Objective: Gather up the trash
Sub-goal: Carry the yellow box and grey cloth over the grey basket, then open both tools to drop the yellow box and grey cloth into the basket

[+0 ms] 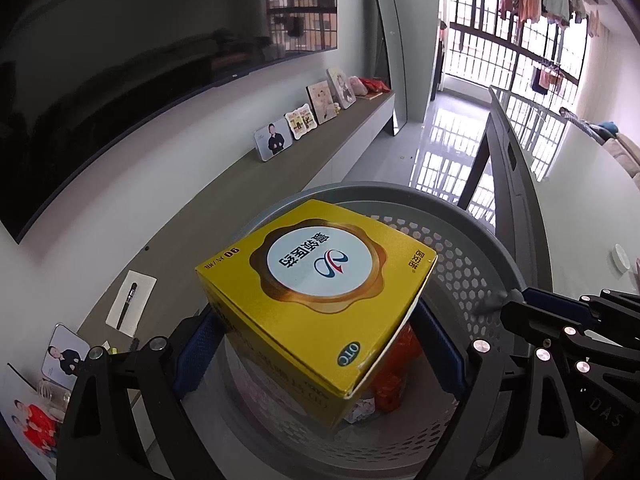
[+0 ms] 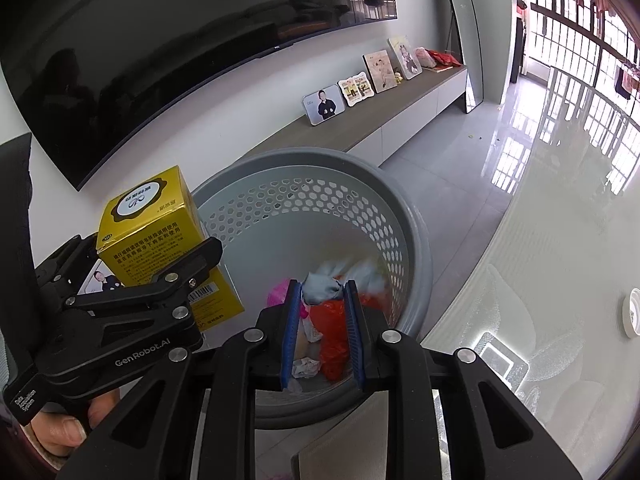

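While the left wrist view looks down into the round grey perforated plastic basket, the left gripper is clamped wide on a yellow cardboard medicine box, held tilted above the basket's opening. Orange plastic wrapping lies on the basket's bottom. In the right wrist view, the right gripper is pinched tight on a crumpled pale blue-grey wad over the basket, with the box just outside the basket's left rim. A hand grips the left tool's handle.
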`<state>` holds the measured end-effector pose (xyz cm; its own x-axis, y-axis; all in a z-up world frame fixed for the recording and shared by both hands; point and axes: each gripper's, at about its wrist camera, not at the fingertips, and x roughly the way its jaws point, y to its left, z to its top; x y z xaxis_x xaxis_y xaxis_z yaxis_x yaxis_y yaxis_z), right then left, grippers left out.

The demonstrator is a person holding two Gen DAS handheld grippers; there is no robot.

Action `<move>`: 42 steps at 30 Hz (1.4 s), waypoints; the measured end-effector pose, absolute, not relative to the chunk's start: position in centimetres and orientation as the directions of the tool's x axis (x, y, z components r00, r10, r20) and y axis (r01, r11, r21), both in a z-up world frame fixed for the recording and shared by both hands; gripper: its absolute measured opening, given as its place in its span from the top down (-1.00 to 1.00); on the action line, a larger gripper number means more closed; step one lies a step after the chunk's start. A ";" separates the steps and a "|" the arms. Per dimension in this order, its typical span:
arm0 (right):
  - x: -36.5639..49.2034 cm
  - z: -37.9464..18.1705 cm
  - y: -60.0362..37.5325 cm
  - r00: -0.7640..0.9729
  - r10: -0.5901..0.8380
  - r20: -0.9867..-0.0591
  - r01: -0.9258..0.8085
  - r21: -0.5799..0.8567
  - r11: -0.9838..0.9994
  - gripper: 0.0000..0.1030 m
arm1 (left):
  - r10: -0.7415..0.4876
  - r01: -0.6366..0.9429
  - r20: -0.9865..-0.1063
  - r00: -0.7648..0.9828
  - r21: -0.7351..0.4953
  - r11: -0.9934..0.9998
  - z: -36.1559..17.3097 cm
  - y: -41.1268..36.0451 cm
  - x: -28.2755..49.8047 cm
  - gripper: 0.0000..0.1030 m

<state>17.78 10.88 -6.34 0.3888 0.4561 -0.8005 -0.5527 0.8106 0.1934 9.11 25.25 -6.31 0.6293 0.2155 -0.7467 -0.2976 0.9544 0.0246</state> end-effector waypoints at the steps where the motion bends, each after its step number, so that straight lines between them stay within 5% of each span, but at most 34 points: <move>1: 17.5 -6.2 10.7 0.390 0.457 -0.800 -0.551 0.195 0.811 0.58 | 0.215 -0.298 -0.748 0.628 0.024 0.954 -6.4 25.2 9.1 -0.70; 9: 17.2 -6.1 10.6 0.397 0.458 -0.796 -0.550 0.193 0.813 0.56 | 0.215 -0.316 -0.760 0.613 0.013 0.949 -6.7 25.6 9.6 -0.72; 13: 17.1 -5.9 10.3 0.409 0.459 -0.789 -0.545 0.192 0.816 0.38 | 0.221 -0.320 -0.760 0.611 0.018 0.947 -6.6 25.8 10.0 -0.73; 42: 16.0 -4.5 9.4 0.460 0.466 -0.755 -0.531 0.186 0.826 0.32 | 0.262 -0.355 -0.744 0.615 0.036 0.934 -5.0 25.7 8.6 -0.81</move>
